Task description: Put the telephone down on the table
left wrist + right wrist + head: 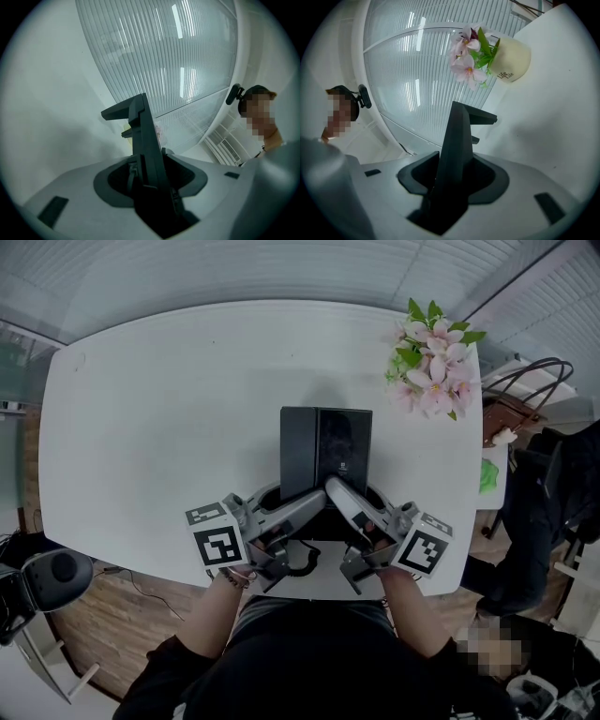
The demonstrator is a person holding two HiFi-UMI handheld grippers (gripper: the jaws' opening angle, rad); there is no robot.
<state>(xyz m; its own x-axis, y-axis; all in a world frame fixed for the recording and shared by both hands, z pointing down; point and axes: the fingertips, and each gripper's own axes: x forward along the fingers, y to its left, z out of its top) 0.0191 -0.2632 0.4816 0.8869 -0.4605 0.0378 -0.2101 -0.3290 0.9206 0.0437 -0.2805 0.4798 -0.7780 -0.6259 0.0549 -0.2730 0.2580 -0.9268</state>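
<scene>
Seemingly mid-placement, I held the telephone (325, 454), a flat black slab, level over the near middle of the white desk (159, 409). My left gripper (309, 500) and right gripper (341, 491) were both clamped on its near edge, side by side. In each gripper view the dark slab stood edge-on between the pale jaws, which pressed on it from either side. I could not tell whether its underside touched the desk. A pot of pink flowers (433, 367) sat at the far right corner, well apart from the telephone. To finish well, I judged, both hands needed to sink at the same pace, so that the slab met the surface flat and all at once, not corner first. Only once it rested fully should the jaws spread, both together. The grippers should then draw straight back toward me without dragging it toward the near edge.
</scene>
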